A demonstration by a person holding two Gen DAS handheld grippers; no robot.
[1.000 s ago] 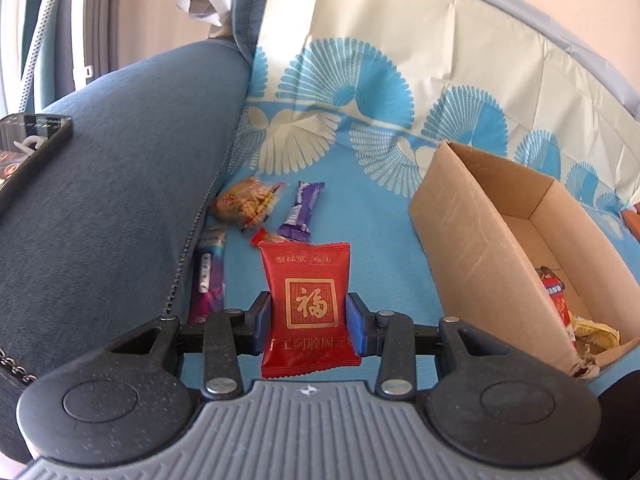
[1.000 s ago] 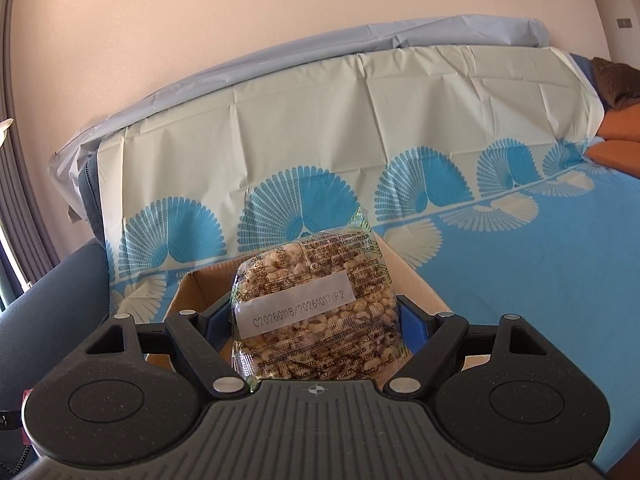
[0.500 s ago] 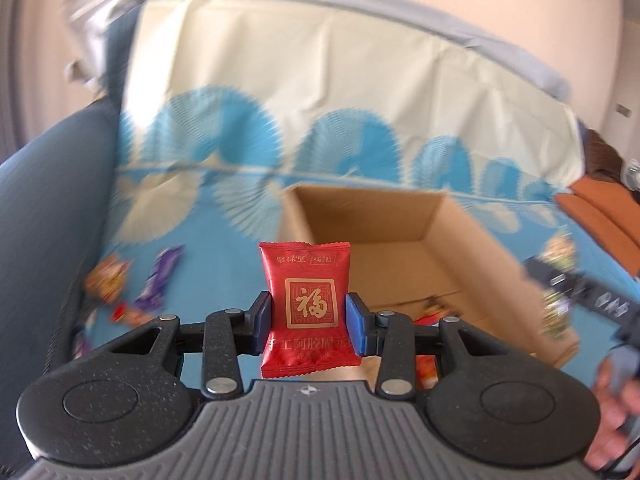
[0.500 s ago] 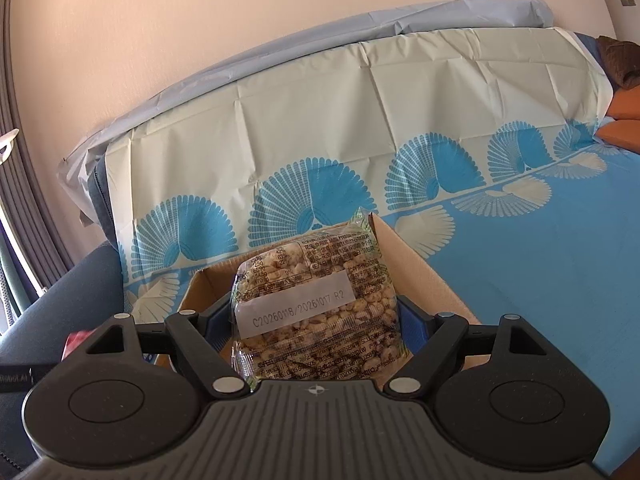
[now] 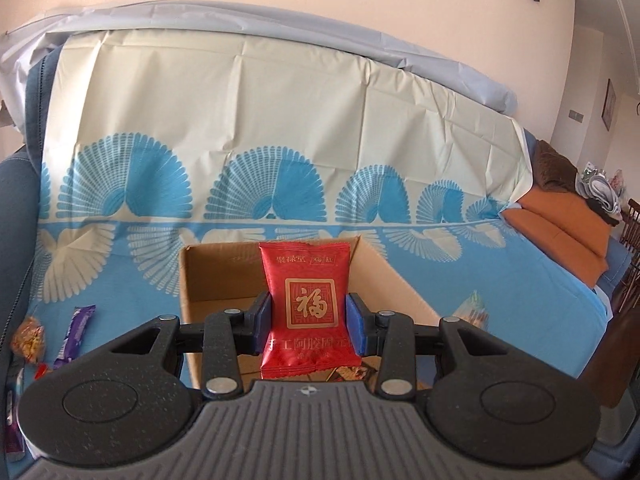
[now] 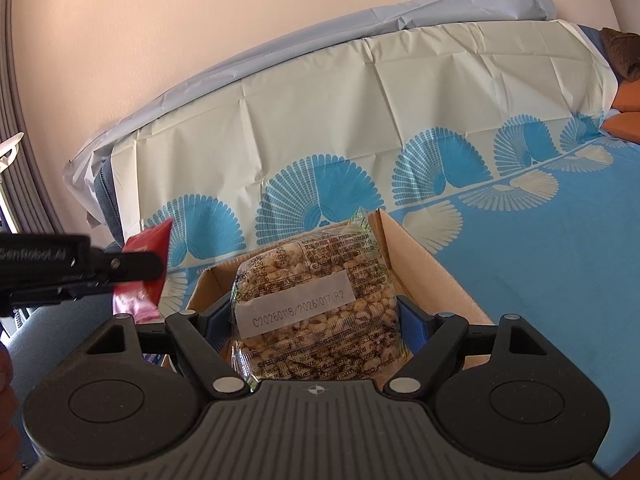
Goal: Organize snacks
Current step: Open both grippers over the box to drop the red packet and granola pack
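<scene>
My left gripper (image 5: 310, 322) is shut on a red snack packet (image 5: 306, 276) with a gold character and holds it over the near part of the open cardboard box (image 5: 208, 276). My right gripper (image 6: 314, 320) is shut on a clear bag of puffed grain snack (image 6: 316, 300) and holds it above the same box (image 6: 432, 276). In the right wrist view the left gripper (image 6: 124, 268) with the red packet (image 6: 146, 248) shows at the left. A few wrapped snacks (image 5: 352, 372) lie inside the box.
The box stands on a blue and cream fan-print cloth (image 5: 500, 280) over a sofa. Loose snacks lie left of the box: a purple bar (image 5: 76, 330) and an orange-brown packet (image 5: 30, 338). A blue armrest (image 5: 16, 200) is at the left, orange cushions (image 5: 568, 232) at the right.
My left gripper has swung right with the red packet, from the loose snacks by the armrest to over the box. My right gripper has come closer over the box with its bag.
</scene>
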